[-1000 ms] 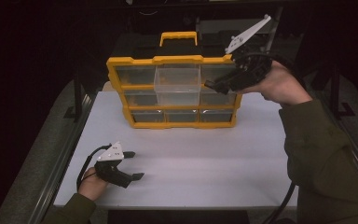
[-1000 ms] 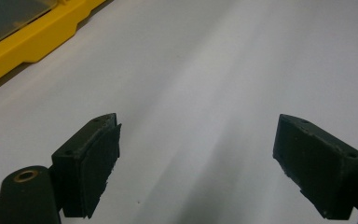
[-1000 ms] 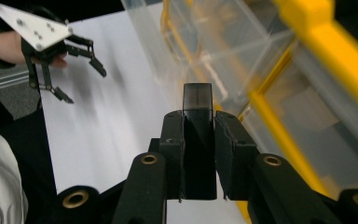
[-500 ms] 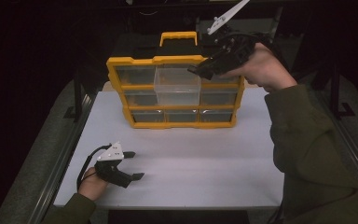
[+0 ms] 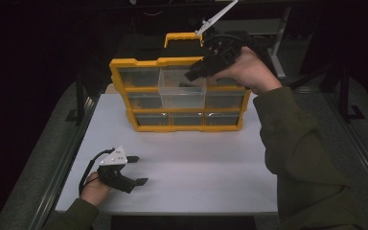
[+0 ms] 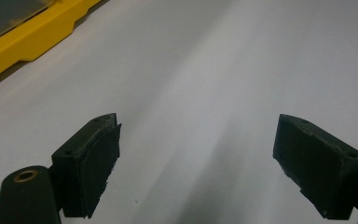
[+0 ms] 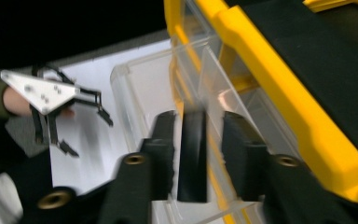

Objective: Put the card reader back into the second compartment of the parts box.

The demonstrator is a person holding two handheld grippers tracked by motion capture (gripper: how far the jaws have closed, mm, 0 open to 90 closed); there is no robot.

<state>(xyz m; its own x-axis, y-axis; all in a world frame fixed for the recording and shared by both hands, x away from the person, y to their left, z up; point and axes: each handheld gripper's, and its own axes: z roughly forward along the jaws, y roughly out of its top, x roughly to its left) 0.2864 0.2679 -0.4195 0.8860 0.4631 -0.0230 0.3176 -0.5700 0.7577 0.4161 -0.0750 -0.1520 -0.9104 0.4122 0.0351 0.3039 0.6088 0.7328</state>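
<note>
a white table top (image 5: 196,167) sits in a dark room with black surroundings. a yellow organizer case (image 5: 182,93) with clear drawers stands upright at the far side of the table, black handle on top. the top middle clear drawer (image 5: 182,91) is pulled out toward the person. the right gripper (image 5: 196,73) hangs over that open drawer; in the right gripper view its jaws pinch a flat black piece (image 7: 192,156) held upright above the drawer. the left gripper (image 5: 135,170) rests near the front left of the table, well apart from the case, jaws spread wide with nothing between them.
</note>
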